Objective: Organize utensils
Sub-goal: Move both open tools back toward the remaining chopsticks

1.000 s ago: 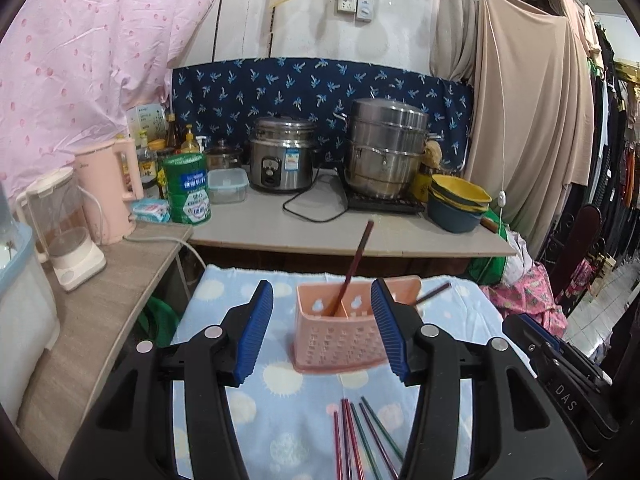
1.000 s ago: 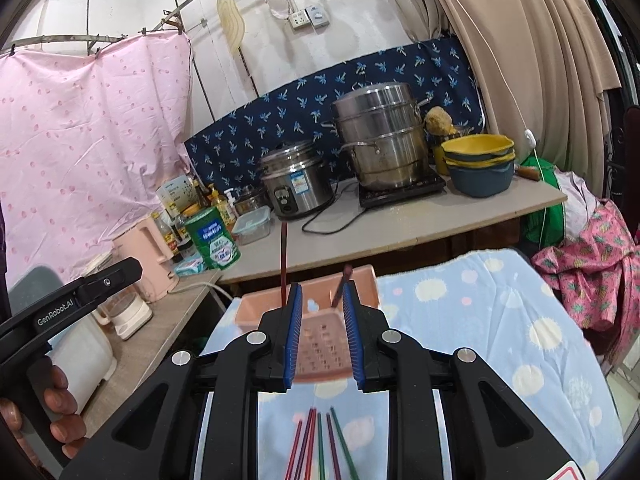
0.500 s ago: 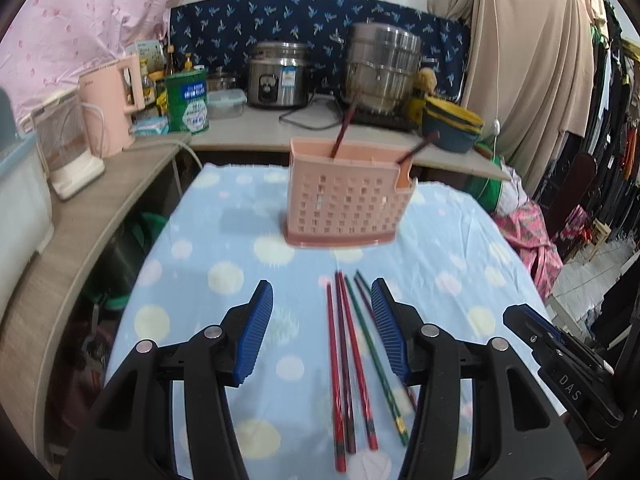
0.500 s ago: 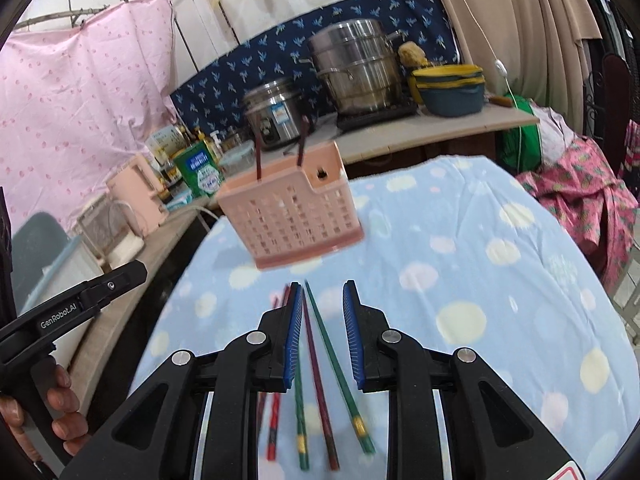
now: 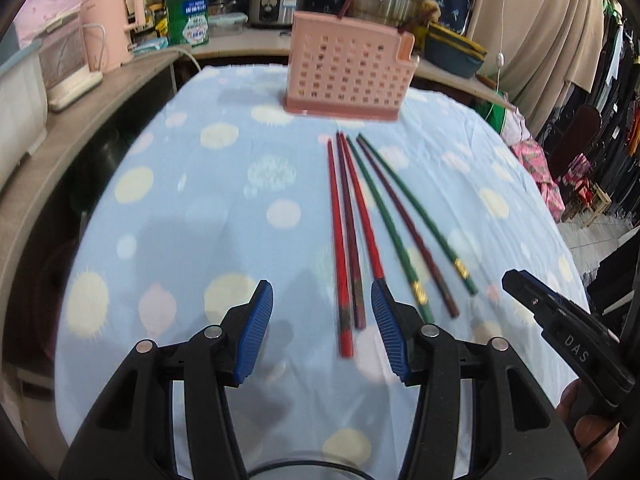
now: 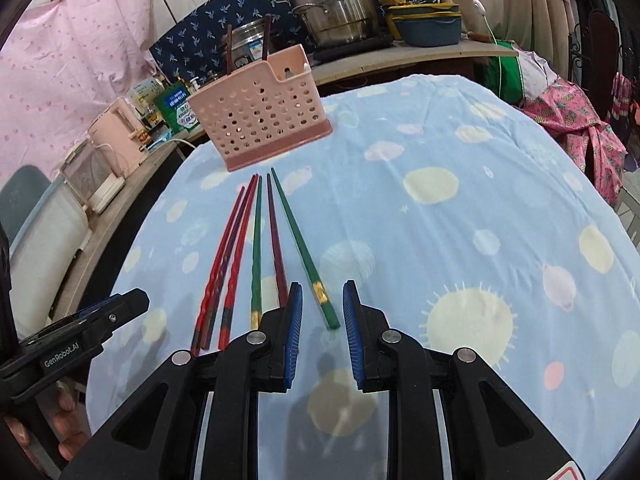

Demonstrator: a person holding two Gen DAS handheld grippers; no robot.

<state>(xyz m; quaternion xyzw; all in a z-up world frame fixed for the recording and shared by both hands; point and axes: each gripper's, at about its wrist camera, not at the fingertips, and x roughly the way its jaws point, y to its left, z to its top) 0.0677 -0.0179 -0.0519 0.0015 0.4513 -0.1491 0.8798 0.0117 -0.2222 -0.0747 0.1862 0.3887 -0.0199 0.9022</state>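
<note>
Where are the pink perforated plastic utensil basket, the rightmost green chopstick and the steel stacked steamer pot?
pink perforated plastic utensil basket (image 6: 264, 120), right wrist view, middle of its front wall
rightmost green chopstick (image 6: 298, 242), right wrist view, mid-shaft
steel stacked steamer pot (image 6: 336, 4), right wrist view, its side wall

A table covered by a light blue cloth printed with pale yellow, pink and white spots carries the items. A pink perforated utensil holder stands upright on the cloth at the far end. Six loose chopsticks, red, dark red and green, lie flat just in front of the holder, roughly parallel and fanning slightly away from it.
</note>
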